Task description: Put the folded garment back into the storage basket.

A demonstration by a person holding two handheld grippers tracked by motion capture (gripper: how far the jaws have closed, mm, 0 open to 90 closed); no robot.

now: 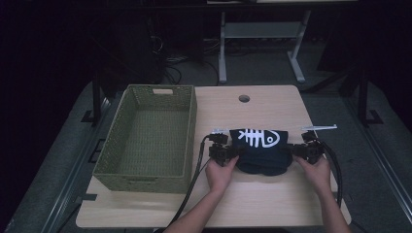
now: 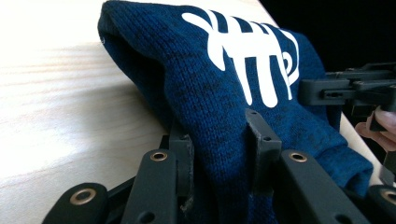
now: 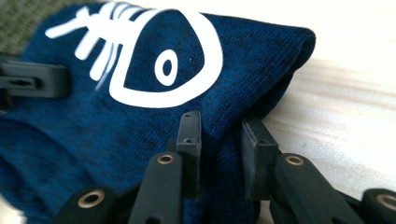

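Black jaws of the left gripper [image 2: 219, 149] are closed onto a fold of a dark blue knitted garment [image 2: 210, 93], with cloth pinched between the pads. The right gripper [image 3: 219, 140] is clamped in the same way on the opposite edge of the garment [image 3: 116, 135], a ridge of fabric being squeezed between its two pads. In the high view the left gripper [image 1: 224, 151] and the right gripper [image 1: 305, 149] are held at the two ends of the folded garment [image 1: 260, 150], which is bunched on the pale wooden table [image 1: 257, 204] with its white fish-skeleton print [image 1: 257, 138] turned upward. Beside the garment, on the left half of the table, a green woven basket [image 1: 145, 179] is set.
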